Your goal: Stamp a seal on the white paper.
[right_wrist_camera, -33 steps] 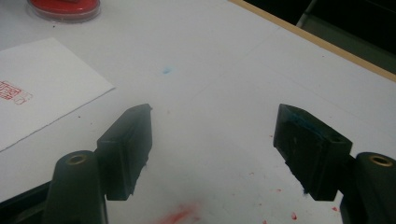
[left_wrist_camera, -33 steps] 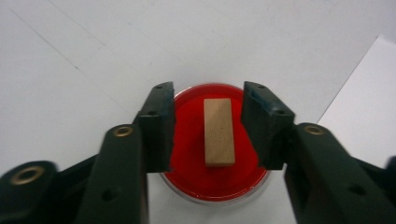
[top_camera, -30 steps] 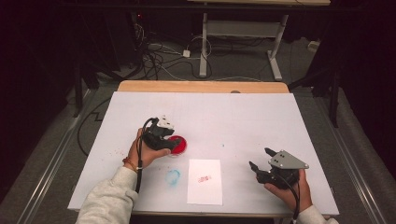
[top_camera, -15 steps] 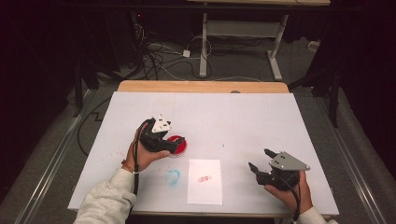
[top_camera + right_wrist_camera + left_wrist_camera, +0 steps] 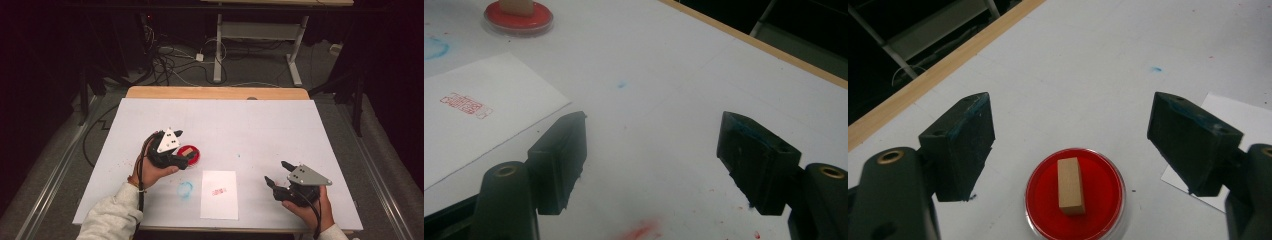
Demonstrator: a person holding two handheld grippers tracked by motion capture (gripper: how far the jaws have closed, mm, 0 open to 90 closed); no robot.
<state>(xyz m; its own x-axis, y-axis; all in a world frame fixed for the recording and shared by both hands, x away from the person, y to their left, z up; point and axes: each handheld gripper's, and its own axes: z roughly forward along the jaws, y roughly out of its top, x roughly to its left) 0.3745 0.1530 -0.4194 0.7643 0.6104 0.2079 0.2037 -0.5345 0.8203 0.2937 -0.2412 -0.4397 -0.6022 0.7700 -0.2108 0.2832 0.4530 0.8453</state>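
Left hand-held gripper [image 5: 1068,150] hangs just above the red ink pad [image 5: 1075,192], its jaws having just been opening and now spread wide — nothing pressed between them. On the pad's red surface lies a small wooden stamp block [image 5: 1070,186], resting on its side, apart from both jaw pads. In the high view the left hand-held gripper [image 5: 184,150] sits at the pad's [image 5: 195,157] near-left edge, gripped in a person's hand with a pale sleeve. Right hand-held gripper [image 5: 278,172] rests low over the near-right part of the white worktop [image 5: 260,125], well apart from the pad, jaws wide and empty. Between the two lies a white sheet of paper [image 5: 219,200] bearing a red stamped mark [image 5: 218,191], with a faint blue smudge [image 5: 185,189] just to its left. Farther off — a wooden strip [image 5: 215,93] edges the worktop's far side.
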